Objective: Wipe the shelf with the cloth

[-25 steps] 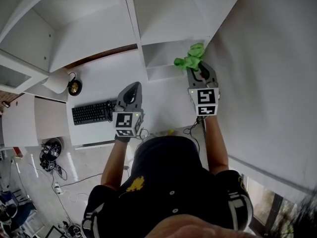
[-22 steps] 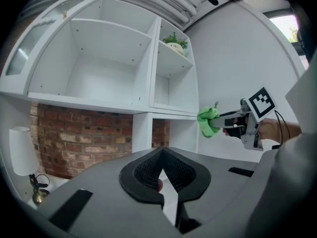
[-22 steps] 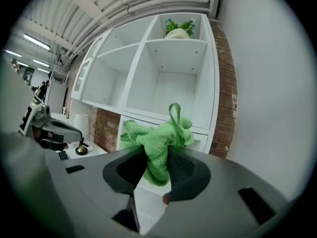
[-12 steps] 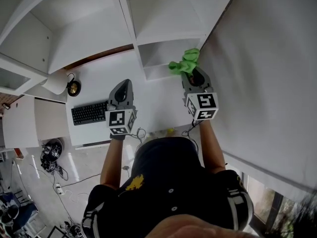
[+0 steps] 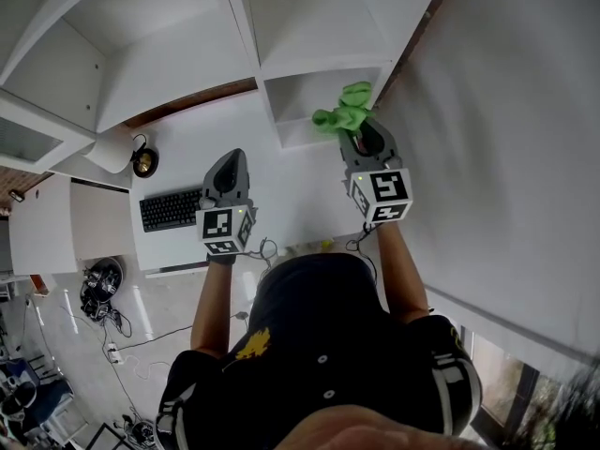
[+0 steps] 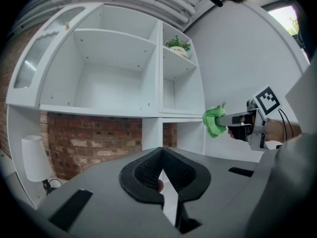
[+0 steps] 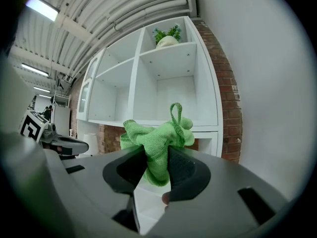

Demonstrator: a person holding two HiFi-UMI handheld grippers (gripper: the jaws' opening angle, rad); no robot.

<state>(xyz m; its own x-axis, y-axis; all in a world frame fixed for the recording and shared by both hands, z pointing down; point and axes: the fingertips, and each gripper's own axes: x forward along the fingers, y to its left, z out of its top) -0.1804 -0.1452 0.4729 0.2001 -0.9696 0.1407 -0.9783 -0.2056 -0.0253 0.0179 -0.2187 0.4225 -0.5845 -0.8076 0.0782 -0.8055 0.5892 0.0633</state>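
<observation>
A bright green cloth point(image 5: 343, 112) is bunched in my right gripper point(image 5: 357, 137), which is shut on it; the cloth point(image 7: 157, 141) fills the space between the jaws in the right gripper view. It hangs in front of the lowest right cubby of the white shelf unit point(image 5: 309, 97), apart from the shelf board. From the left gripper view the cloth point(image 6: 214, 121) shows at the right, held out before the same cubby. My left gripper point(image 5: 230, 169) hovers over the white desk, shut with nothing in it point(image 6: 161, 163).
A black keyboard point(image 5: 172, 210) lies on the white desk point(image 5: 281, 186) at the left, near a white lamp point(image 5: 111, 153) and a small dark round object point(image 5: 143, 165). A potted plant point(image 7: 167, 37) stands in the top right cubby. A plain white wall point(image 5: 506, 139) runs along the right.
My right gripper with the cloth has drifted a little left and away from the cubby's mouth. The left gripper slid slightly left and up over the desk.
</observation>
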